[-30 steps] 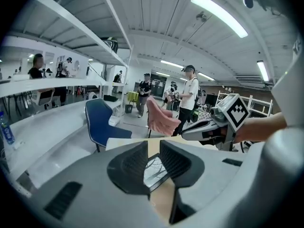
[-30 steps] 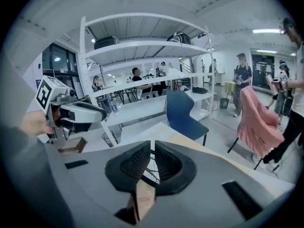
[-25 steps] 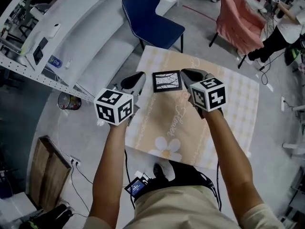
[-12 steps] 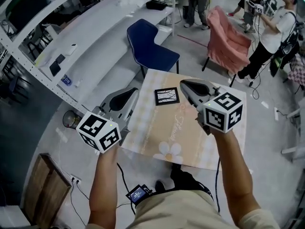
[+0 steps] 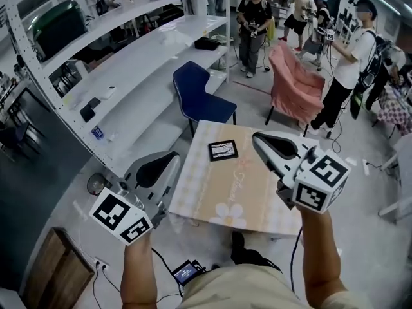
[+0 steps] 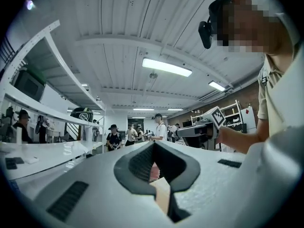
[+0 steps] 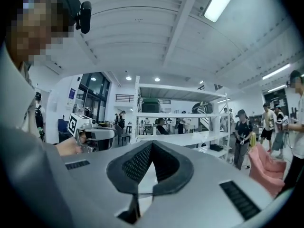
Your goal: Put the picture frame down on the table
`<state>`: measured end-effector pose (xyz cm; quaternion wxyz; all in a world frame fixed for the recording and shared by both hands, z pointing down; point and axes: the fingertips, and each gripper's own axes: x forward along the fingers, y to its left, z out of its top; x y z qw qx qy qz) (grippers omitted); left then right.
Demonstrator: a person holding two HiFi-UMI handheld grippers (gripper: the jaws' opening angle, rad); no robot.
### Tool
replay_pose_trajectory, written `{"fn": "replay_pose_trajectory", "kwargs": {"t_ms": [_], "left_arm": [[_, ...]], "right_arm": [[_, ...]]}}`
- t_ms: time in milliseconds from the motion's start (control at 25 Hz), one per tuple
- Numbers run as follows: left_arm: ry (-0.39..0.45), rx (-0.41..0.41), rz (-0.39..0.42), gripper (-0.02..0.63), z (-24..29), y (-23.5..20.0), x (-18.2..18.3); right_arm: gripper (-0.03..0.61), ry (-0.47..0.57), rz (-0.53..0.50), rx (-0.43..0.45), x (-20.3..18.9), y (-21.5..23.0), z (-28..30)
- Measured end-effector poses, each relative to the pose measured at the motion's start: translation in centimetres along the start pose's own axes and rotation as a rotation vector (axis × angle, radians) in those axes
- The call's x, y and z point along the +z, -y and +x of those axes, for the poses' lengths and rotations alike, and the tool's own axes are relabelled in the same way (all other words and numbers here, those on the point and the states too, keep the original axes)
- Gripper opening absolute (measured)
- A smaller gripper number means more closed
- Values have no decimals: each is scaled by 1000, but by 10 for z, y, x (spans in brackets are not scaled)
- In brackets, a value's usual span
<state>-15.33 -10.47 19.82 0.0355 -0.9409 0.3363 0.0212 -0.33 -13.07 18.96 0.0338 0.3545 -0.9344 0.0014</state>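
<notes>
The picture frame [image 5: 223, 150] lies flat on the cloth-covered desk [image 5: 257, 201], toward its far edge and well apart from both tools, so the placement reads as done. The left tongs [image 5: 171, 159] and the right tongs [image 5: 259, 138] are each closed tip to tip on nothing, held level, 1 to either side of the frame. Judgement: what is left is a clean retreat, best done by keeping both tools high and outside the frame's outline, so no tip snags the cloth and drags the frame.
</notes>
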Motion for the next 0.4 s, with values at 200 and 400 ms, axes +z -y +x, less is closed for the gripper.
{"fn": "replay_pose_trajectory", "kwargs": {"t_ms": [200,400], "left_arm": [[37,-24,35,5,-27,30,24],[54,-31,55,5,-50,64,37]], "right_arm": [[3,27,-42,-11,22,-31,-33],[3,39,-68,-12,31,-58,-64]]}}
